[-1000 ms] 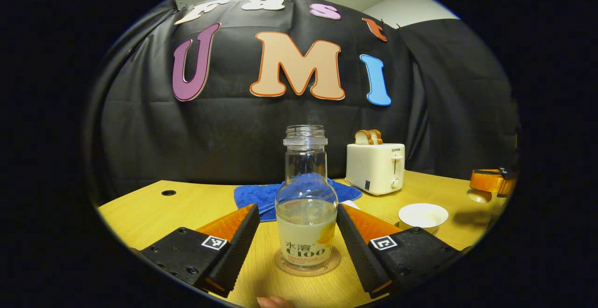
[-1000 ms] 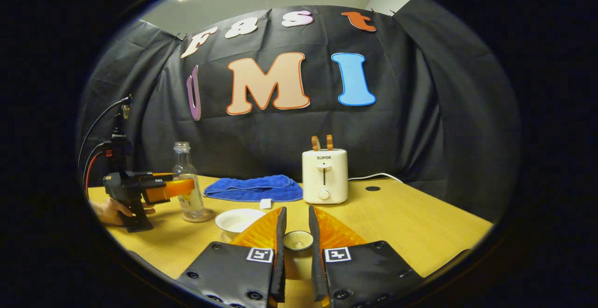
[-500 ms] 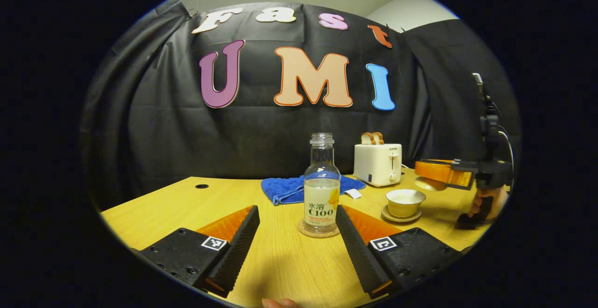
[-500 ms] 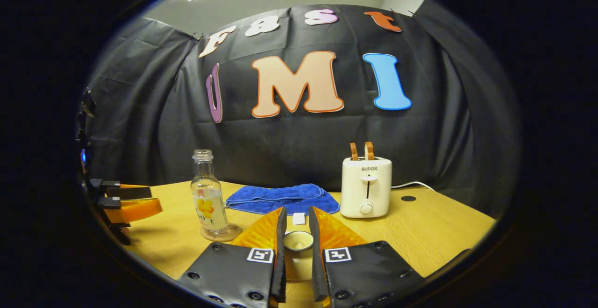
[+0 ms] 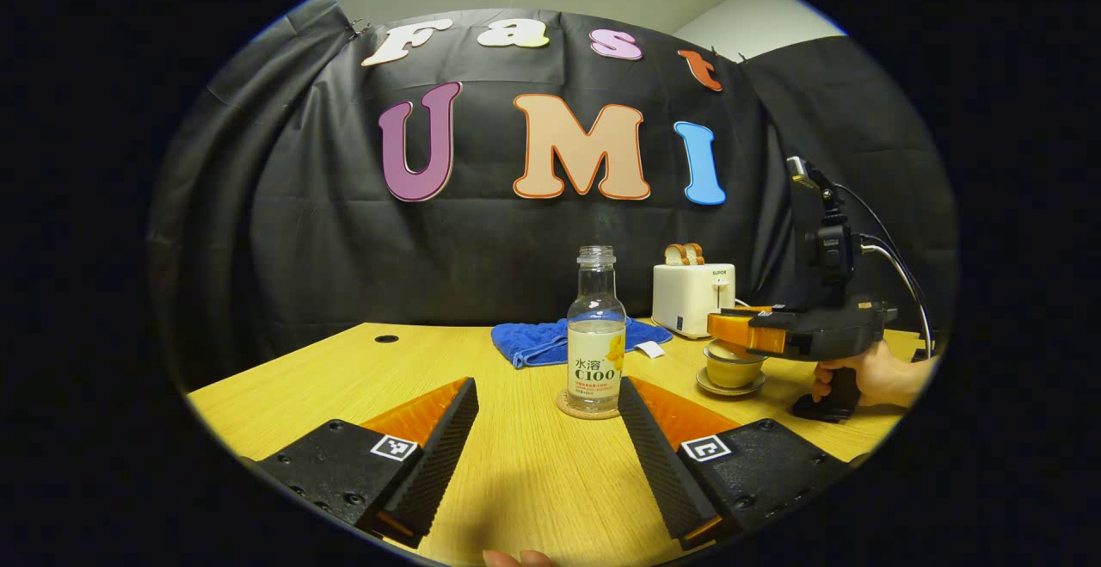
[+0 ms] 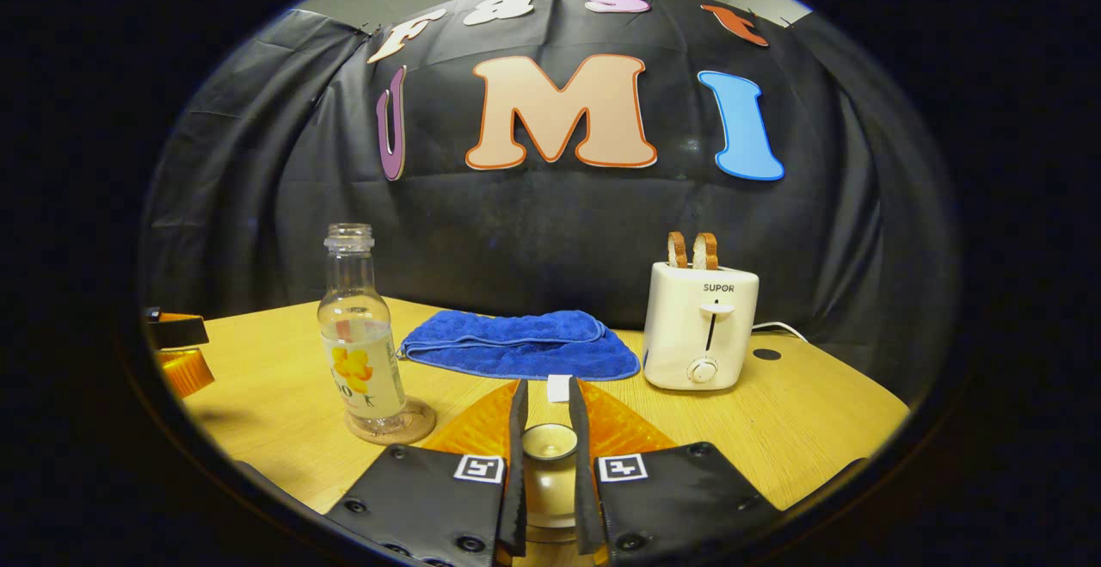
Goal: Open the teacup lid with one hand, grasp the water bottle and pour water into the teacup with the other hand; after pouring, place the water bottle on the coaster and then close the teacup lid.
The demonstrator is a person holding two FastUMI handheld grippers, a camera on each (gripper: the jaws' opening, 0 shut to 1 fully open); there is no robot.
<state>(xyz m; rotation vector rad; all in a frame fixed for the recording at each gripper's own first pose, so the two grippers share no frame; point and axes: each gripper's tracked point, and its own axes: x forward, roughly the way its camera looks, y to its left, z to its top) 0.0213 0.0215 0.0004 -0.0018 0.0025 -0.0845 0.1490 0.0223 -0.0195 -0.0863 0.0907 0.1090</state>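
Left gripper (image 5: 548,429) backed off bottle (image 5: 595,330), jaws released, right gripper (image 6: 548,455) jaws grasping lid (image 6: 550,442) over teacup (image 5: 732,372)

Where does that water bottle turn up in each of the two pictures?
Left gripper view: the water bottle stands just right of centre on its coaster, beyond the open fingers.
Right gripper view: the bottle stands at left.
Shared landmark: the blue towel behind it.

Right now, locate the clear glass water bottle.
In the left gripper view, the clear glass water bottle stands upright on the round cork coaster, left of the teacup.
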